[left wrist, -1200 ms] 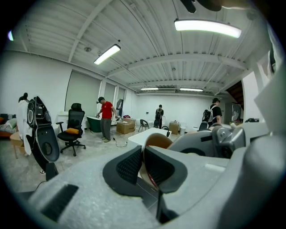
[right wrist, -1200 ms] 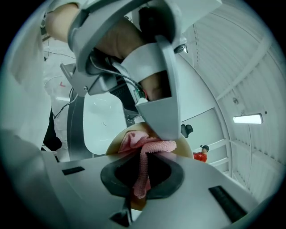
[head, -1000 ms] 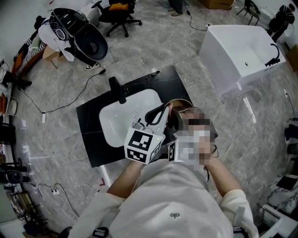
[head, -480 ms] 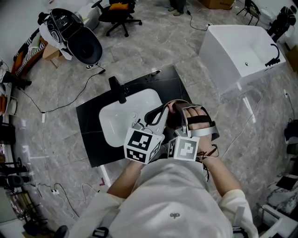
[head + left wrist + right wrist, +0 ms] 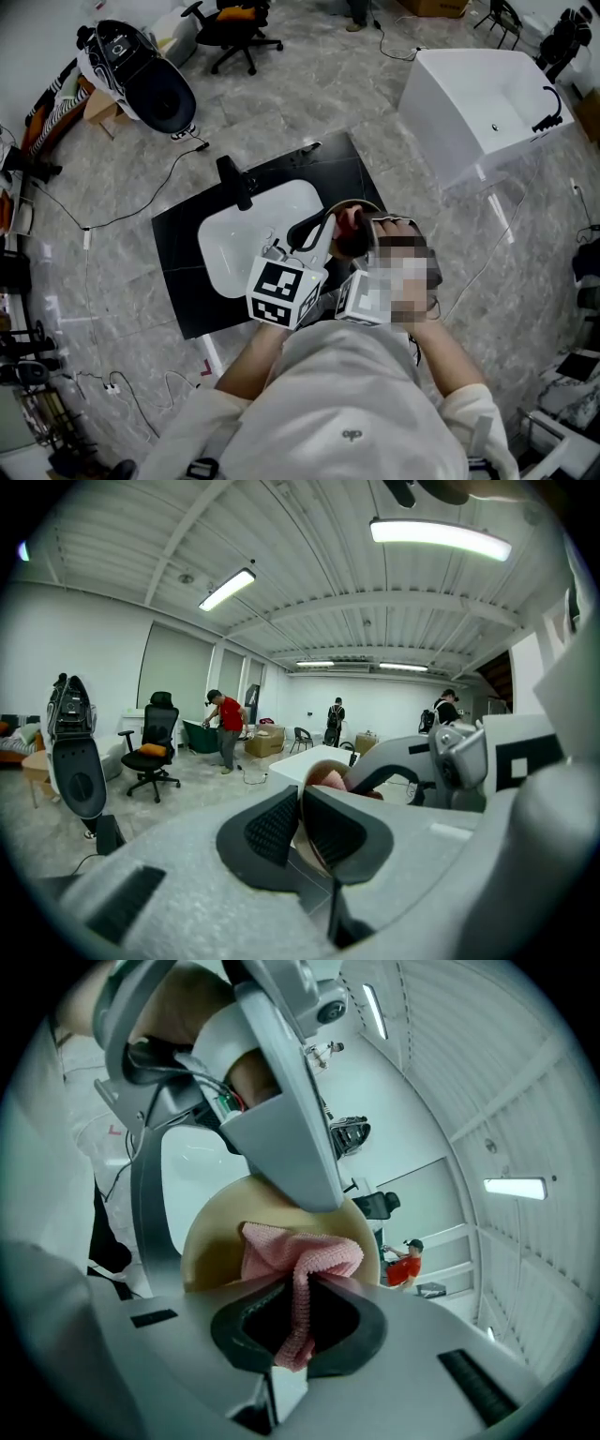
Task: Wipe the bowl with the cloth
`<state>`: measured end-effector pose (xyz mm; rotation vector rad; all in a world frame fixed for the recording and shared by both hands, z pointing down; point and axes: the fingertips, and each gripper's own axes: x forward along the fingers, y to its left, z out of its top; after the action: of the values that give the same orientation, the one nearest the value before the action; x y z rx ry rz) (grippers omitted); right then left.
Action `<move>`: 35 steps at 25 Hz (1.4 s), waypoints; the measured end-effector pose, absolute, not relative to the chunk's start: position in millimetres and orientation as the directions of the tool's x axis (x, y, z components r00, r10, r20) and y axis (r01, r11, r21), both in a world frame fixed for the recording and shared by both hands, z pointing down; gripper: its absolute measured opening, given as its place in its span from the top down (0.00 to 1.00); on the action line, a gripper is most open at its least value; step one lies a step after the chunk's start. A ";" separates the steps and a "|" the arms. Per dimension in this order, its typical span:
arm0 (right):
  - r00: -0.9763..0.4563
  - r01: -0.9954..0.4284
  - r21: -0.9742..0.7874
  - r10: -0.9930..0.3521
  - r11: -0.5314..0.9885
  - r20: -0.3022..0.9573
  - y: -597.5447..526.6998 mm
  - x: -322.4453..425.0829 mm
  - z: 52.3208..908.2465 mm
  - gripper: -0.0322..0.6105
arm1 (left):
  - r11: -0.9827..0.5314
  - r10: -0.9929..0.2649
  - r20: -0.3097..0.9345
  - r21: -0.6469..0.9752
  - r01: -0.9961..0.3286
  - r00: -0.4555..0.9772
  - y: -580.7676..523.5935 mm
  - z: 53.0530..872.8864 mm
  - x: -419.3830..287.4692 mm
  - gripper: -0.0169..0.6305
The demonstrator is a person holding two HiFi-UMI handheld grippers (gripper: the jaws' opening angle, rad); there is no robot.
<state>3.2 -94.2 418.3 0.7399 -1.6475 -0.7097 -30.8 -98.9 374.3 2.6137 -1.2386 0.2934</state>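
Bowl (image 5: 208, 1241), pink cloth (image 5: 302, 1252) inside

no legible text, labels or numbers; small shirt emblem (image 5: 352, 434) too tiny to read.

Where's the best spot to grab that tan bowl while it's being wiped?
Probably the bowl by its thin rim, edge-on from the left, one pad inside, one outside. The wall is slim enough to pinch, leaving the hollow free for the cloth. The left claw grips it so.
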 end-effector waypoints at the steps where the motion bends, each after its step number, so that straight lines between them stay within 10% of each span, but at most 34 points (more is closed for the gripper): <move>1: -0.161 -0.103 0.758 -0.762 0.645 0.627 -91.2 2.7 422.4 0.92 | -0.613 -0.733 0.277 0.125 -0.780 0.621 -99.6 373.8 -31.2 0.93; 35: -0.237 -0.100 0.762 -0.759 0.640 0.606 -86.1 -4.2 421.4 0.92 | -0.625 -0.706 0.281 0.184 -0.759 0.650 -96.0 375.3 -23.2 0.93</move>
<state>-4.2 -86.1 421.4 0.7036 -1.7232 -0.7221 -23.2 -96.0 375.3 2.5846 -1.1776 0.2625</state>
